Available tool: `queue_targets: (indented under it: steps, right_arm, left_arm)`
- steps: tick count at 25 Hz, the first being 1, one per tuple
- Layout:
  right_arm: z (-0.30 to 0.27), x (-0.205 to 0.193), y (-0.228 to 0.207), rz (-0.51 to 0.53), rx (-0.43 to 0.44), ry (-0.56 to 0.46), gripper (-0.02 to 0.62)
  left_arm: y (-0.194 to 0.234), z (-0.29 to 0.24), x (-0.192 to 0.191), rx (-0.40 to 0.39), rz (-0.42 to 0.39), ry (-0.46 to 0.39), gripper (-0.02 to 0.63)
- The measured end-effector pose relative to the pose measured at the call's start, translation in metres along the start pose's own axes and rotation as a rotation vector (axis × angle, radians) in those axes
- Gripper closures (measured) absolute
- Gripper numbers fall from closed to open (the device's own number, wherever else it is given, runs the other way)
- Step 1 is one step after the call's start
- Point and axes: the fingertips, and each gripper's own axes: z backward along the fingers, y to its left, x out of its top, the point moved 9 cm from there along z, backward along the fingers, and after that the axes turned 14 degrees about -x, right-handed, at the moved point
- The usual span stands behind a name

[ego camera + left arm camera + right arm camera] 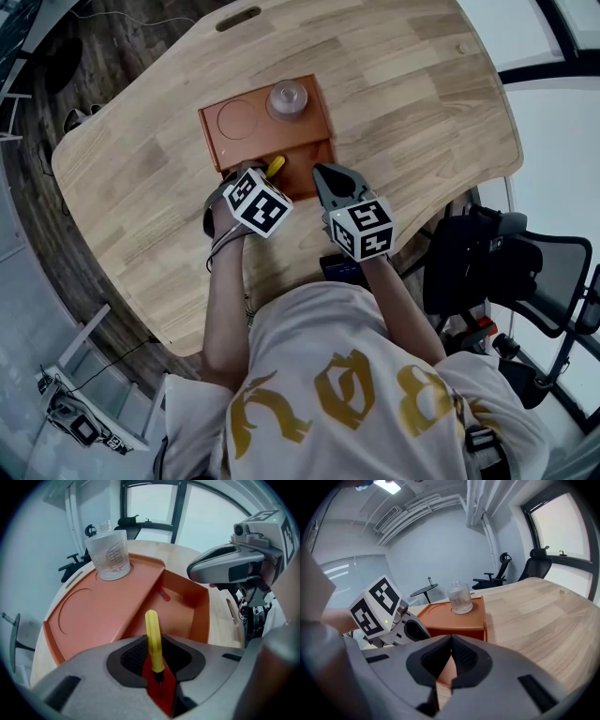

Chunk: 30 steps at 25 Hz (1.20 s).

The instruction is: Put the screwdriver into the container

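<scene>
The left gripper (154,649) hung over the deep, open compartment of the orange container (199,616) on the wooden table (422,112). Its fingers (133,654) were clamped on the yellow-handled screwdriver (153,637), whose handle pointed out ahead of them and down toward the compartment. The right gripper (451,641) waited just beside the container with its fingers together and nothing between them. A glass jar (108,555) stood on the container's raised shelf, well clear of the compartment. The screwdriver looked light and stiff. Its smooth plastic handle was likely to slip or swivel in a narrow pinch. The grip low on the handle, near the dark collar, seemed the soundest hold.
</scene>
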Motion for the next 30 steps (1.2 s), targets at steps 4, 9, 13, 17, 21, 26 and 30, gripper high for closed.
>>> queue_targets:
  steps: [4, 9, 13, 17, 21, 26, 30]
  right_arm:
    - [0.000, 0.000, 0.000, -0.002, 0.001, 0.002, 0.584]
    - [0.000, 0.001, -0.004, -0.010, -0.002, 0.001, 0.584]
    - [0.001, 0.000, -0.004, -0.009, -0.003, 0.000, 0.584]
    - [0.001, 0.001, -0.005, -0.012, -0.002, -0.003, 0.584]
    - [0.003, 0.002, -0.005, -0.010, -0.003, -0.009, 0.584]
    - [0.006, 0.007, -0.004, 0.002, 0.007, -0.025, 0.584]
    - [0.012, 0.012, 0.002, 0.024, 0.022, -0.046, 0.584]
  left_arm:
    - [-0.002, -0.002, 0.000, -0.003, -0.015, 0.022, 0.516]
    - [-0.003, -0.004, 0.000, -0.004, -0.022, 0.047, 0.503]
    - [-0.004, -0.005, 0.000, -0.005, -0.021, 0.051, 0.494]
    - [-0.003, -0.005, -0.001, -0.005, -0.019, 0.052, 0.492]
    - [-0.005, -0.003, -0.001, 0.000, -0.020, 0.036, 0.491]
    - [-0.008, 0.013, -0.002, 0.031, 0.010, -0.059, 0.489]
    - [-0.010, 0.037, -0.004, 0.085, 0.047, -0.167, 0.500]
